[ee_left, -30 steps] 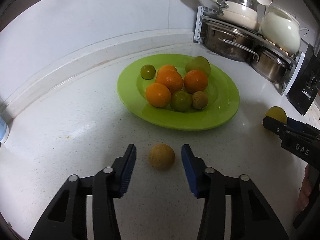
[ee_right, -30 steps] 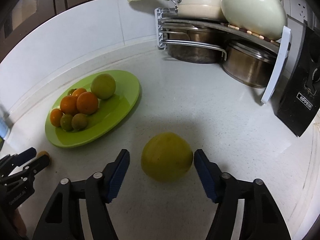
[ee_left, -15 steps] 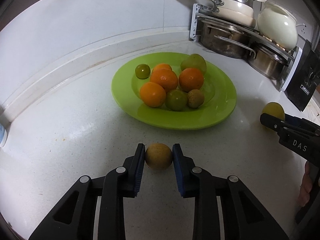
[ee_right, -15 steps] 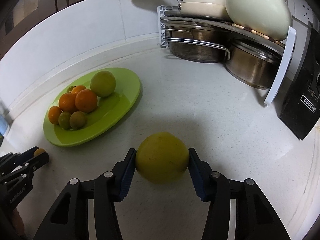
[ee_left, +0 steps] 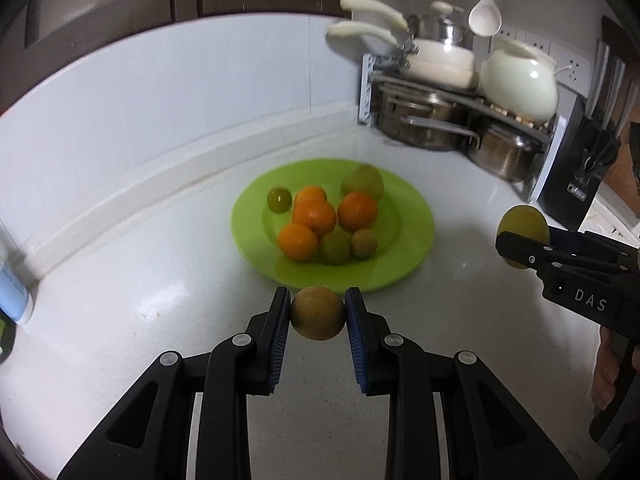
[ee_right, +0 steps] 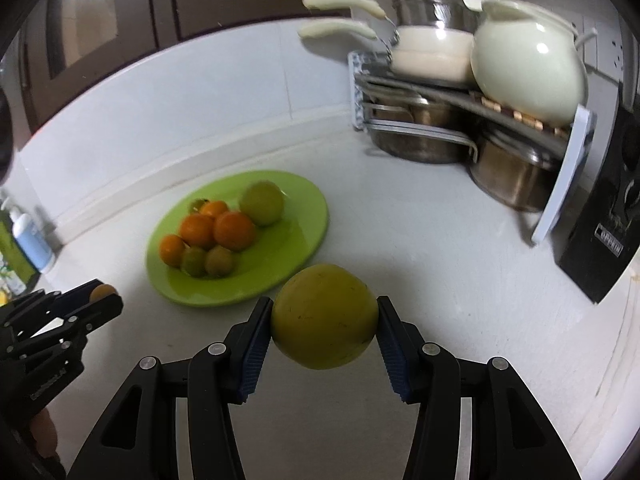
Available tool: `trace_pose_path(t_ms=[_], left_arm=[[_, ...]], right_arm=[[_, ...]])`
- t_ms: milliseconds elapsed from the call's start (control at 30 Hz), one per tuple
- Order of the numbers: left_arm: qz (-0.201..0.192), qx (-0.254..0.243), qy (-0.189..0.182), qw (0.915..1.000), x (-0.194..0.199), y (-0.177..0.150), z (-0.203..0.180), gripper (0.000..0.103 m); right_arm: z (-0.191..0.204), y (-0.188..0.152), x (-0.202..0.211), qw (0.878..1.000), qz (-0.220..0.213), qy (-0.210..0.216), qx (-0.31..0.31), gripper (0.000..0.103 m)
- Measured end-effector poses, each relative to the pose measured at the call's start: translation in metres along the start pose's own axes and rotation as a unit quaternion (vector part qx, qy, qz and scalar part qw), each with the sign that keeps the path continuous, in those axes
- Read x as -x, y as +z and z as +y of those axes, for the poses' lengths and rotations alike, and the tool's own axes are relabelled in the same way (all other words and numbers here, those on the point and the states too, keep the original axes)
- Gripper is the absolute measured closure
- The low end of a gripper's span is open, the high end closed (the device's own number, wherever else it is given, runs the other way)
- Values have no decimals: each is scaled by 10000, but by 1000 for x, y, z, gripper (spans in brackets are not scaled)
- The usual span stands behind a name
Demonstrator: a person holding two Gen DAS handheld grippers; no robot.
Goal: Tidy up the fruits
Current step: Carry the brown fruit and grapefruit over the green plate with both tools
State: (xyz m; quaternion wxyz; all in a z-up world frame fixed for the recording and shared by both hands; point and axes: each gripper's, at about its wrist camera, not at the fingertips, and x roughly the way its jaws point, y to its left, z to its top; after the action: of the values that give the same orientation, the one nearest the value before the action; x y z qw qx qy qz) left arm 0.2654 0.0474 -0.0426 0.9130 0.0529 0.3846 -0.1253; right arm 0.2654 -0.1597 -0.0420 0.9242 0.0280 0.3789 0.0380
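Change, left side: 1 second ago the left gripper (ee_left: pixel 318 316) stood spread around the small brown fruit (ee_left: pixel 317 313) lying on the desk (ee_left: pixel 120 280); now its blue fingers (ee_left: pixel 279 332) pinch that fruit from both sides and it hangs clear of the desk.
Change, right side: 1 second ago the right gripper (ee_right: pixel 324 330) was spread with the large yellow-green fruit (ee_right: pixel 324 316) resting between its fingers; now the fingers (ee_right: pixel 252 354) clamp the fruit at both sides and it is off the desk.
Change, view: both cameras now see more of the dark cabinets above the white wall, and the plate sits lower in each view.
Green plate (ee_left: pixel 416 236): on the desk, beyond both held fruits, near the back wall.
Plate contents: 4 oranges (ee_left: pixel 314 216) bunched in the middle, 1 small green fruit (ee_left: pixel 279 199) at the far left, 1 larger yellow-green fruit (ee_left: pixel 362 184) at the back, 1 green fruit (ee_left: pixel 335 246) and 1 brownish fruit (ee_left: pixel 364 243) at the front.
Rack (ee_right: pixel 560 184): in the corner, right of the plate; steel pots on the lower level, cream pots on top.
Ladle (ee_left: pixel 485 16): white, hanging above the rack.
Bottle (ee_right: pixel 32 240): pale blue, at the desk's left edge by the wall.
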Motion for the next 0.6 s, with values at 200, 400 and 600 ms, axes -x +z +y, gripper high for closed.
trace_pose_path(t_ms=[200, 400, 600], left_arm=[[-270, -126, -41, 9995, 20, 12, 2, 75], [-476, -297, -64, 9984, 31, 27, 5, 75], [-519, -335, -130, 9980, 29, 43, 13, 75]], right_arm=[[14, 13, 19, 9995, -225, 200, 116, 51], [25, 28, 24, 9984, -344, 420, 175, 51], [39, 48, 13, 9970, -340, 633, 298, 51]])
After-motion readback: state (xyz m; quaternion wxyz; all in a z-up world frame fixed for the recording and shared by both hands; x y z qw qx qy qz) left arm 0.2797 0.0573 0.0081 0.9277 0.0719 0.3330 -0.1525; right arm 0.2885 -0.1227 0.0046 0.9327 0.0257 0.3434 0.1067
